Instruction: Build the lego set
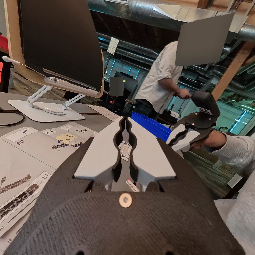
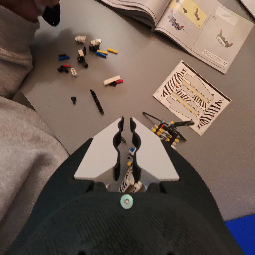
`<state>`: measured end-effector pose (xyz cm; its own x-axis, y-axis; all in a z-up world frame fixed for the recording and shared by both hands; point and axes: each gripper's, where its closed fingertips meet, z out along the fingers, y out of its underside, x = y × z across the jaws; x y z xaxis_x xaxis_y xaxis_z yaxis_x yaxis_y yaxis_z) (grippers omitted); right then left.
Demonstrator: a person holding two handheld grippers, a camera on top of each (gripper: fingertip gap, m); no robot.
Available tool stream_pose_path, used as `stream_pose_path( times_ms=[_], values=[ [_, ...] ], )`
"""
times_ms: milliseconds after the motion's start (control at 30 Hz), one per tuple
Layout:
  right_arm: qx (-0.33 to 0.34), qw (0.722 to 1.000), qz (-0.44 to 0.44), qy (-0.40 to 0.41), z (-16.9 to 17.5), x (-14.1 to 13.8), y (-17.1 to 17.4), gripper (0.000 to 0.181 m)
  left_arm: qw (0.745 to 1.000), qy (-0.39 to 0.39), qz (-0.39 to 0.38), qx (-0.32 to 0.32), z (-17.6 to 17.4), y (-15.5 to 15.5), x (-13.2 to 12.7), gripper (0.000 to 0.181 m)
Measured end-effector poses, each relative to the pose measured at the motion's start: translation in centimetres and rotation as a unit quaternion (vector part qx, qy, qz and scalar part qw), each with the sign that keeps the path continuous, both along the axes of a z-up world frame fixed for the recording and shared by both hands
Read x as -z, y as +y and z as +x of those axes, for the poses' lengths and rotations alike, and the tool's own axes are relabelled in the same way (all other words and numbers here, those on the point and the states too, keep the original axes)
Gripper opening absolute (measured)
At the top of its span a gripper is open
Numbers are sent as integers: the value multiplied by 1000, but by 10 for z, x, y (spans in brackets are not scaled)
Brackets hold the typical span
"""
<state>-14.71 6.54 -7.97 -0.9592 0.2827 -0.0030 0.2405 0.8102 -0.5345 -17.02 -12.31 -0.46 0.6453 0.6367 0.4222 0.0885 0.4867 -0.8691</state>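
Lego pieces (image 2: pixel 88 60) lie scattered on the grey table (image 2: pixel 138 55), ahead and to the left of my right gripper (image 2: pixel 127 118). In my left wrist view I see almost none of them: only a small white beam (image 1: pixel 132 186) with a red tip shows low between my fingers, down on the table. My left gripper (image 1: pixel 125 119) has its tips nearly touching, and I see nothing clamped there, so I judge it clenched on nothing. The instruction book (image 1: pixel 34 151) lies open to its left, a tablet stand (image 1: pixel 45 109) beyond it, and a blue bin (image 1: pixel 150 124) ahead. My right gripper also shows here, off to the right and held up off the table, and a person in a light shirt (image 1: pixel 154 82) stands behind.

In my right wrist view the table is seen from above. My jaws stand slightly parted and hold nothing. A long black beam (image 2: pixel 97 101) lies just ahead and left of the tips, its long axis running roughly toward them. A white beam with a red pin (image 2: pixel 112 80) lies farther off. A half-built yellow and black model (image 2: pixel 165 131) sits just right of my fingers, touching the sticker sheet (image 2: pixel 191 96). I judge my right gripper nearer the loose pieces, so the next pick falls to it. Only this view shows the pile; only the left one shows the bin's wall and the person.
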Motion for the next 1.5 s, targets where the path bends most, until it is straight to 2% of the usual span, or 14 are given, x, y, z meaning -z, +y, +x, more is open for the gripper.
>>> stream_pose_path(
  times_ms=[100,267,433,667,767,867,967,1100,1267,1433,1500],
  values=[
    [-80,996,29,13,22,7,11,15,1000,0,1,0,0,0,0,0],
    [-166,965,182,92,32,51,34,19,1000,-1,3,4,0,1,0,0],
    [-223,952,189,92,30,70,15,20,1000,-1,-3,0,0,1,1,0],
    [-276,929,243,38,33,91,24,15,1000,6,13,0,2,-4,-3,0],
    [-280,924,255,47,32,92,23,0,1000,8,22,10,3,-3,-5,0],
    [-269,936,220,52,35,85,9,0,1000,8,21,13,3,-2,-5,0],
    [-224,961,150,60,27,60,-7,0,1000,7,20,11,3,-2,-4,0],
    [-196,973,122,27,33,37,3,3,1000,5,21,11,3,-2,-4,0],
    [-225,949,218,45,46,62,36,18,1000,3,21,16,2,1,-3,0],
    [-243,935,256,33,50,85,40,19,1000,0,13,11,2,1,-1,0],
    [-243,932,269,25,50,90,42,13,1000,2,17,9,2,-1,-2,0]
  ],
)
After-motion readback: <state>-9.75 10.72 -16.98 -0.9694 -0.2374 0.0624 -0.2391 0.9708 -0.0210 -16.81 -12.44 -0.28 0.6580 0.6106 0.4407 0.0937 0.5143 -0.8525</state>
